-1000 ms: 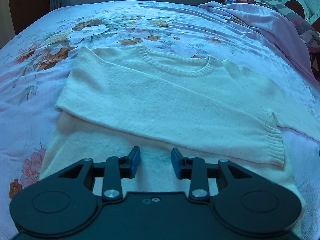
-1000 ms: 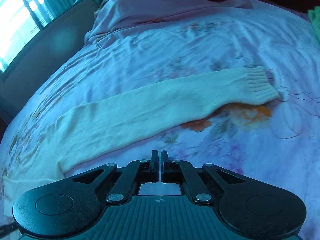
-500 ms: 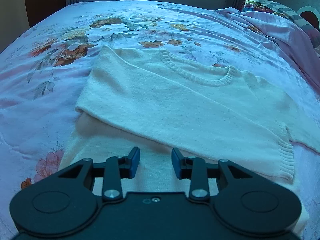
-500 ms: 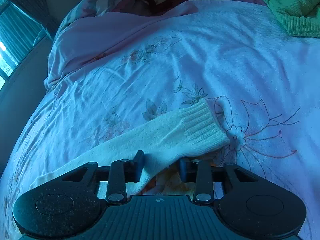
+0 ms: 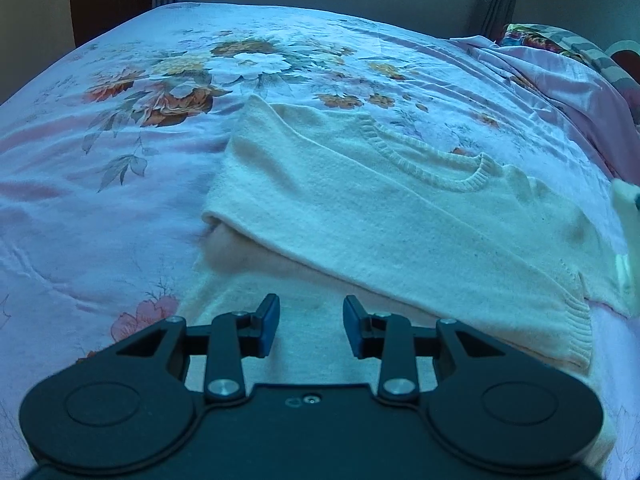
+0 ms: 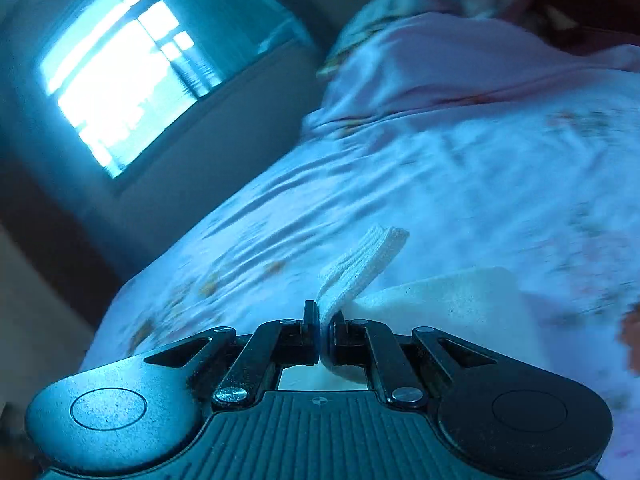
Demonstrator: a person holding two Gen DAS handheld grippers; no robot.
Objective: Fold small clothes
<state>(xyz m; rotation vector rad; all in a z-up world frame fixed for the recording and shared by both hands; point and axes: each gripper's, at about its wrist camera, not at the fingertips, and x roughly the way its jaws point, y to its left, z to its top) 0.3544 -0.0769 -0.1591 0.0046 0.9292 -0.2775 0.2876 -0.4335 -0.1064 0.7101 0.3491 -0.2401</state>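
Two grippers over a bed with a floral bedsheet [image 5: 120, 184]; bare sheet runs wide to the left of and beyond the cream sweater [image 5: 400, 216], up to the far bed edge below the wall. Right side is tighter: rumpled pink blanket [image 5: 560, 84] and a patterned pillow [image 5: 560, 38] crowd that corner. No containers in either view. Sweater lies flat, neckline [image 5: 432, 168] facing away, one sleeve folded diagonally across the chest with its ribbed cuff [image 5: 576, 332] at lower right. Left gripper [image 5: 311, 326] hangs above the sweater's near hem area, jaws spread apart, blue pads [image 5: 270, 322] clear of the fabric, nothing between them. Right gripper [image 6: 323, 334] is clamped on the other sleeve's cuff [image 6: 360, 268]; the ribbed end sticks up and forward past the fingertips, the rest of the sleeve trails off to the right over the sheet. Right wrist view is motion-blurred; window [image 6: 120, 76] at upper left. In the left wrist view a pale shape at the right frame edge is too cropped to identify.
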